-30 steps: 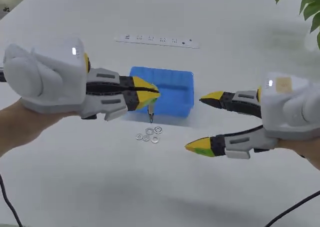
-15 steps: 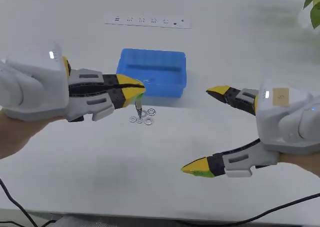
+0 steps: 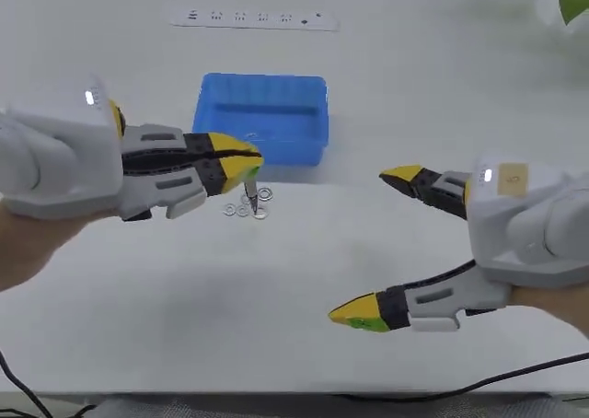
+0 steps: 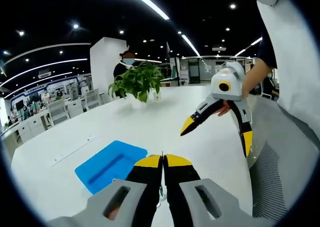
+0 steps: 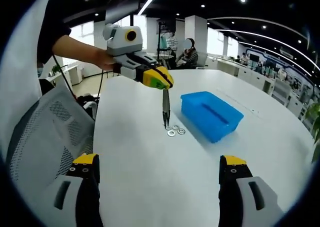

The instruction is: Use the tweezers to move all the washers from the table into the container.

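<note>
White table [image 3: 442, 87], power strip [image 3: 253, 18], potted plant [image 4: 136, 82], mesh chair [image 5: 52, 124], ceiling strip lights [image 4: 150, 6]

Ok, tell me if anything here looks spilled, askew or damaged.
Nothing stands out. The washers lie in a tight cluster on the table just beside the blue container, which sits flat and intact. The left tongs hold the tweezers tip-down over them; the right tongs hang open, apart.
</note>
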Action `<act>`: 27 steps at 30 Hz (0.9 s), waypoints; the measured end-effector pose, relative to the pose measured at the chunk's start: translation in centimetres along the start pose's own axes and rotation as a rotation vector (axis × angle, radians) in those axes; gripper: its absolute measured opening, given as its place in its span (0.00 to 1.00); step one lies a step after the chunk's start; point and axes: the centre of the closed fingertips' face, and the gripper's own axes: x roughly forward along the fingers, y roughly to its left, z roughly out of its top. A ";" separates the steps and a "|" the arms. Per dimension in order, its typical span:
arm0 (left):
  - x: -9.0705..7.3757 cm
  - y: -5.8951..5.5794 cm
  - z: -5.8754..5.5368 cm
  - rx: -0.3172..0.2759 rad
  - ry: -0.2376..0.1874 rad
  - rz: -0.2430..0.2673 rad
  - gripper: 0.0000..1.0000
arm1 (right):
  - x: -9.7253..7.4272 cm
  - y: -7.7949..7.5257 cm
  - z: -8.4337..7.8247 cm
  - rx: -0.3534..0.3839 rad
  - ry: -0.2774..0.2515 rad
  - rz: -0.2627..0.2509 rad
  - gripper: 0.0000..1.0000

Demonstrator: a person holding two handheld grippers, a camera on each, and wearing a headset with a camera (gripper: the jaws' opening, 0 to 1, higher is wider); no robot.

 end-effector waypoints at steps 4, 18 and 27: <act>0.4 0.0 -0.2 -0.003 0.000 -0.012 0.05 | 0.1 0.4 -0.5 0.023 0.006 0.006 1.00; 1.0 0.4 -0.9 -0.021 -0.004 -0.029 0.05 | 0.8 0.6 -0.6 0.058 0.009 0.029 1.00; 1.1 0.2 -1.5 -0.026 0.011 -0.041 0.05 | 0.9 0.6 -0.5 0.073 0.001 0.038 1.00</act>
